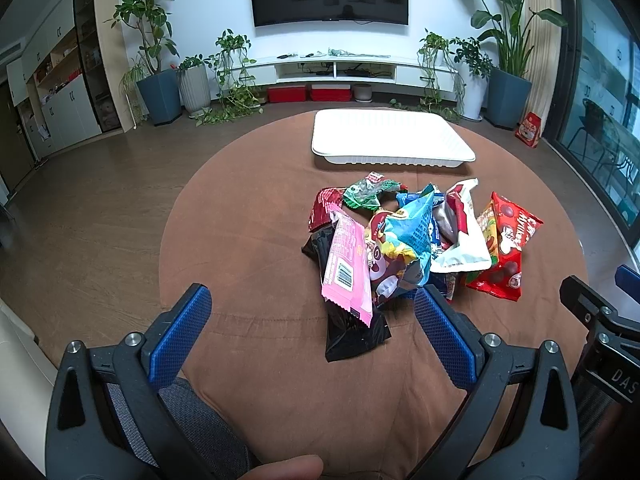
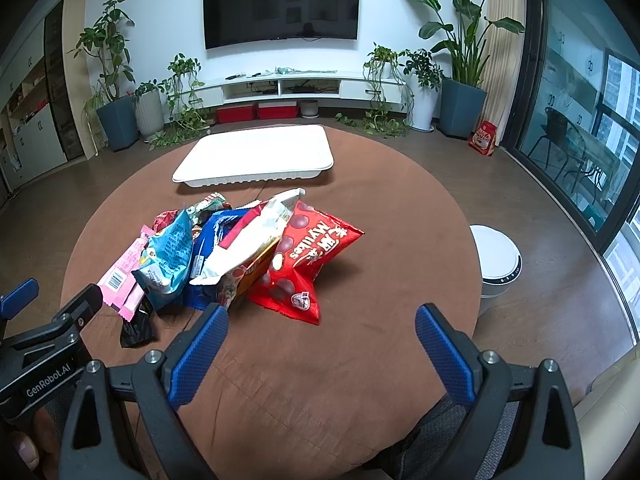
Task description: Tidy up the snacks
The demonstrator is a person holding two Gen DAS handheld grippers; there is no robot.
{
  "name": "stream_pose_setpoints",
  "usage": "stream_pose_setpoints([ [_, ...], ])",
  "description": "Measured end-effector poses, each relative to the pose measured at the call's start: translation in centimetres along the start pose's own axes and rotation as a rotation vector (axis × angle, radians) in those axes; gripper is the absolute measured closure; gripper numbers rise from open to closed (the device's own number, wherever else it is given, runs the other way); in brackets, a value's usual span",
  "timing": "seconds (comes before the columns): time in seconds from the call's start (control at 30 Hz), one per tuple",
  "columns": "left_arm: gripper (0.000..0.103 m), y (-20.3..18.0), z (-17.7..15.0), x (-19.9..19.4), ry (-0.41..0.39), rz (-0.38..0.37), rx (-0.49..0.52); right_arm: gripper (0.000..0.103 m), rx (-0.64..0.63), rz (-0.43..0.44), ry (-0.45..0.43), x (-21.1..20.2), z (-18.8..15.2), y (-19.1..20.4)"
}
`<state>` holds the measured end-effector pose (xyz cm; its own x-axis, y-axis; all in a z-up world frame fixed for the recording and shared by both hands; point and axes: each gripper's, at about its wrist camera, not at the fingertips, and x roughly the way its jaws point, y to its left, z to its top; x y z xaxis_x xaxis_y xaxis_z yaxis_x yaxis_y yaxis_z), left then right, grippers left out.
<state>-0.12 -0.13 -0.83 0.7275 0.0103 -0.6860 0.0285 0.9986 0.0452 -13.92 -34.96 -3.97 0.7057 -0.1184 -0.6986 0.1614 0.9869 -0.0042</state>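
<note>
Brown cloth covers the round table (image 1: 248, 240), and mid-table sits a jumbled heap of snack packets: a pink wrapper (image 1: 346, 268), a light-blue bag (image 1: 416, 224), a white pouch (image 1: 464, 240) and a red bag (image 2: 308, 256), crinkled and overlapping. Beyond them lies a white tray (image 1: 392, 140), while the left gripper (image 1: 312, 320) and right gripper (image 2: 322, 336) hover spread wide, holding nothing.

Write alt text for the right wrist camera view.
A heap of snack packets lies on a round brown table, in front of the open, empty right gripper. Beyond the heap sits an empty white tray.
</note>
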Motion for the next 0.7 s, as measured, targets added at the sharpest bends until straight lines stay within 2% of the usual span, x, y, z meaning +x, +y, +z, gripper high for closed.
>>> stream_pose_setpoints([
  [0.27,0.0,0.0,-0.4,0.2,0.005,-0.004,0.004,0.006,0.0,0.01,0.007,0.5,-0.4,0.1],
  [0.4,0.0,0.0,-0.7,0.6,0.002,0.001,0.048,0.006,0.007,0.067,0.041,1.3,-0.9,-0.1],
  [0.47,0.0,0.5,-1.1,1.1,0.025,-0.043,0.051,0.006,0.014,0.112,0.069,1.7,-0.9,-0.6],
  [0.57,0.0,2.2,-2.3,2.1,0.089,-0.2,-0.008,0.006,0.049,0.206,0.111,2.6,-1.1,-1.9],
  [0.6,0.0,2.5,-2.7,2.6,0.119,-0.218,-0.013,0.006,0.077,0.248,0.127,2.9,-1.1,-2.5],
  [0.7,0.0,1.9,-4.3,4.3,0.217,-0.256,0.097,0.015,0.175,0.371,0.194,4.1,-0.1,-5.0],
])
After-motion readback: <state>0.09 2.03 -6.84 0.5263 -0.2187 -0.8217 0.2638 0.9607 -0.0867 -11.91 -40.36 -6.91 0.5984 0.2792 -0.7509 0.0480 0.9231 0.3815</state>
